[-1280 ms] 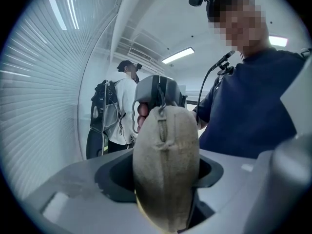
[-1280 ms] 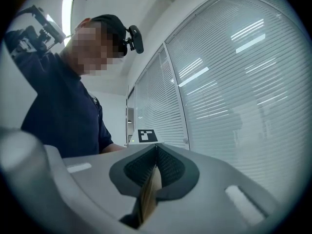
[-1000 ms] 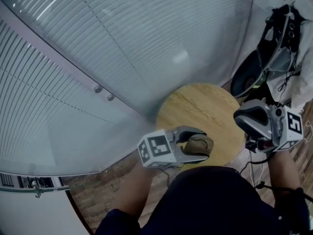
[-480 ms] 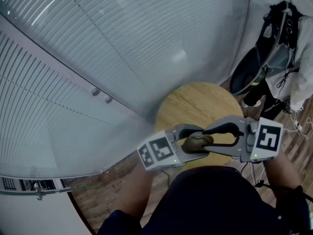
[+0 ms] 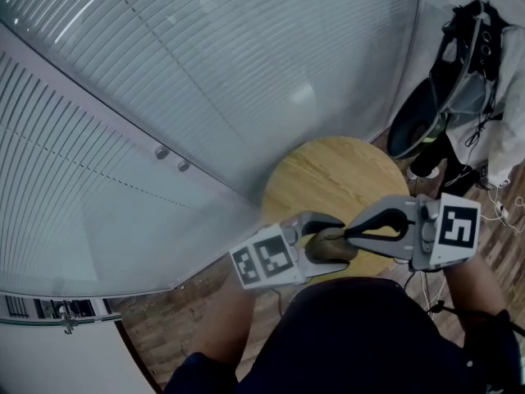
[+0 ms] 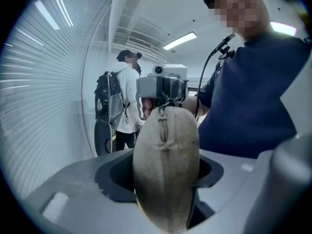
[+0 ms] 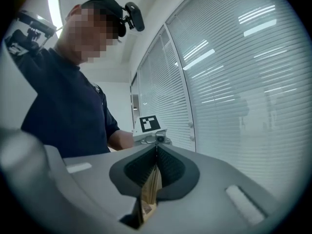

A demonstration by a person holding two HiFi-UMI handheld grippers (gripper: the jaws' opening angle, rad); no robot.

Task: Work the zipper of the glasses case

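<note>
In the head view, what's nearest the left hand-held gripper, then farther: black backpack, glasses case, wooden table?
1. glasses case, clamped between its jaws
2. wooden table, just beyond
3. black backpack, far upper right

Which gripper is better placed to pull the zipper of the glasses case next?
Right. The left gripper clamps the glasses case by its body and steadies it, while the right gripper has just closed its jaws on the thin tan pull tab at the case's end.
</note>
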